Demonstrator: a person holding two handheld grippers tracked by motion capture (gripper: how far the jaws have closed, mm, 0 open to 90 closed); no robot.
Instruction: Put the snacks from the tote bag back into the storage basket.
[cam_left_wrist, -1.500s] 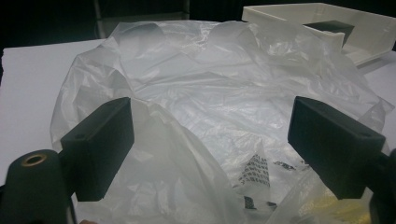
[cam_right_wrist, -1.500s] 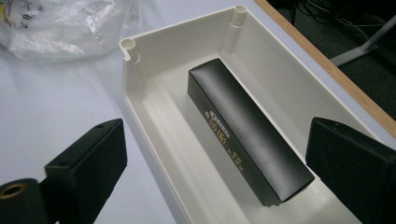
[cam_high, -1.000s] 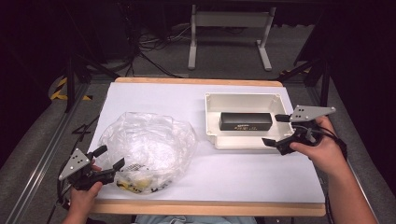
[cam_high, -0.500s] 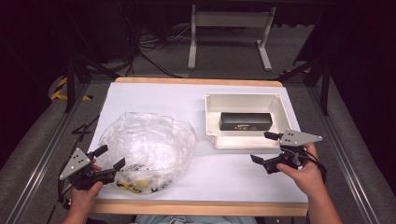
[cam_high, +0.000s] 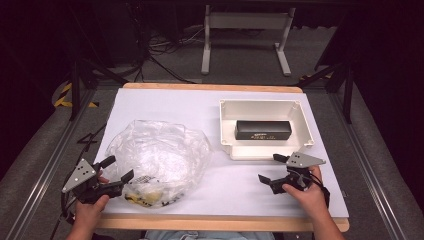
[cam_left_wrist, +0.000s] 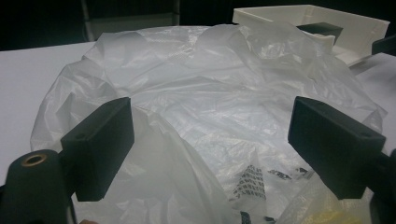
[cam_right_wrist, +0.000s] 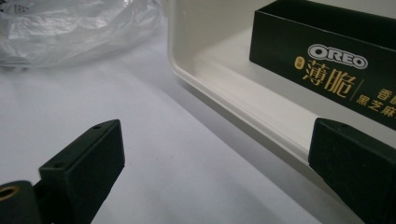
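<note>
Left gripper (cam_high: 116, 170) fingers apart at plastic bag (cam_high: 157, 160) edge, right gripper (cam_high: 274, 168) fingers apart beside tray (cam_high: 226, 125)

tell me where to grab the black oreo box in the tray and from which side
Grip the black Oreo box across its narrow width, jaws on its two long faces, coming down from above. It lies flat inside the white tray, whose walls likely block a side approach, though gaps remain beside the long faces.

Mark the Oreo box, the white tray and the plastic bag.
Oreo box (cam_high: 263, 130), high view, top face.
White tray (cam_high: 260, 103), high view, far rim.
Plastic bag (cam_left_wrist: 224, 116), left gripper view, crumpled upper surface.
</note>
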